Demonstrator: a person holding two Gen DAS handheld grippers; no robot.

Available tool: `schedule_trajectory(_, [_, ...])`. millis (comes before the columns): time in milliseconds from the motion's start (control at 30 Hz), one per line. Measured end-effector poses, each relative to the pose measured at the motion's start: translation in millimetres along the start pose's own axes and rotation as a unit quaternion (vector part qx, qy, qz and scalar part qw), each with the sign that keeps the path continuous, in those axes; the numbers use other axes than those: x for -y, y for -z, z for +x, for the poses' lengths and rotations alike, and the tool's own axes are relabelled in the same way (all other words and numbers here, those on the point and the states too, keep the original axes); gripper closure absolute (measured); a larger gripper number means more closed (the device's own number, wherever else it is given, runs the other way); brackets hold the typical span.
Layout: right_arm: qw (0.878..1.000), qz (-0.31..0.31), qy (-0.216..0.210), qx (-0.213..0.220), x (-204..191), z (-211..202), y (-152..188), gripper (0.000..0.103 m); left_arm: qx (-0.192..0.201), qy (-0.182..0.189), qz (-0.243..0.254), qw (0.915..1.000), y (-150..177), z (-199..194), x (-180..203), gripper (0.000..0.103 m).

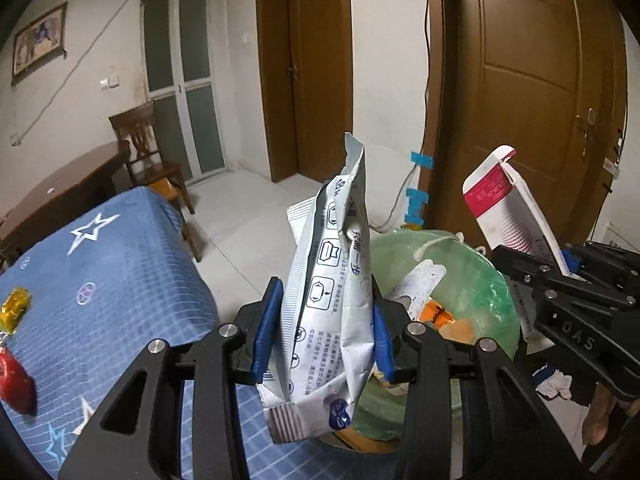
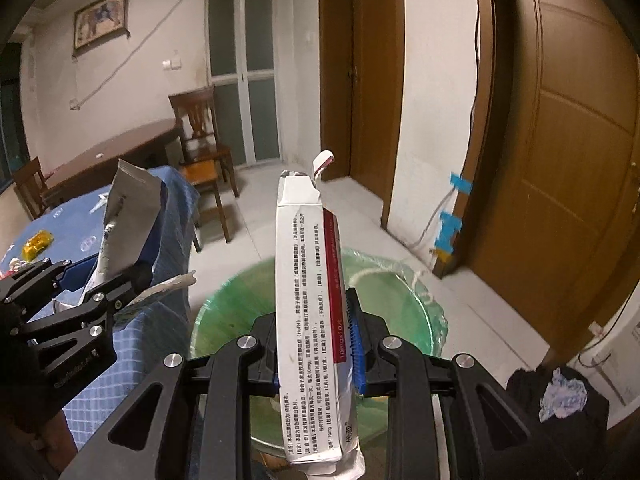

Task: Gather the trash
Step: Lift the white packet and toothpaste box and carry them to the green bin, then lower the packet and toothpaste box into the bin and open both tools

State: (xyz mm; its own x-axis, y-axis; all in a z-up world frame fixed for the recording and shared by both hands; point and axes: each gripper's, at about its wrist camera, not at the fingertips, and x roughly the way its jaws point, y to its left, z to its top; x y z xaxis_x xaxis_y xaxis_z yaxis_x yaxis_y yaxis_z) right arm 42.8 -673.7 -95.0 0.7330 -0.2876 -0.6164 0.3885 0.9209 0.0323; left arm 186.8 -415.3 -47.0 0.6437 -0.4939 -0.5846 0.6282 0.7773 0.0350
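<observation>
Two pieces of trash are held, one per gripper. The left gripper (image 1: 324, 328) has its fingers (image 1: 266, 330) clamped on a crumpled grey-white sachet wrapper (image 1: 332, 280) printed with icons and blue text, standing upright. The right gripper (image 2: 316, 344) has its fingers (image 2: 357, 344) clamped on a flattened white medicine box (image 2: 308, 320) with a red stripe and open top flap. Both hang above one bin lined with a green bag (image 1: 472, 280), holding paper and orange scraps. Two candies, yellow (image 1: 14, 308) and red (image 1: 14, 380), lie on the blue-clothed counter (image 1: 132, 280).
</observation>
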Motion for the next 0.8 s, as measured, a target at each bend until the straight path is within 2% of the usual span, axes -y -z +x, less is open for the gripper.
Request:
schedule_trajectory(167, [0.999, 0.000, -0.006, -0.034, 7.3, 29.3, -1.6, 0.077, -0.027, 0.010, 0.007, 0.9996, -4.1, 23.1, 12.8, 0.063])
schedule_trajectory(433, [0.997, -0.015, -0.004, -0.072, 9.8, 68.7, -10.9, 0.077, -0.102, 0.029, 0.009, 0.9943, -11.0, 69.9, 15.7, 0.063])
schedule_trajectory(633, [0.996, -0.011, -0.004, -0.085, -2.1, 67.3, -4.1, 0.077, -0.130, 0.030, 0.011, 0.9910, -12.7, 92.9, 12.0, 0.063])
schedule_trajectory(800, [0.996, -0.011, -0.003, -0.090, -4.6, 70.9, -3.3, 0.077, -0.131, 0.029, 0.012, 0.9909, -13.2, 99.5, 16.0, 0.063])
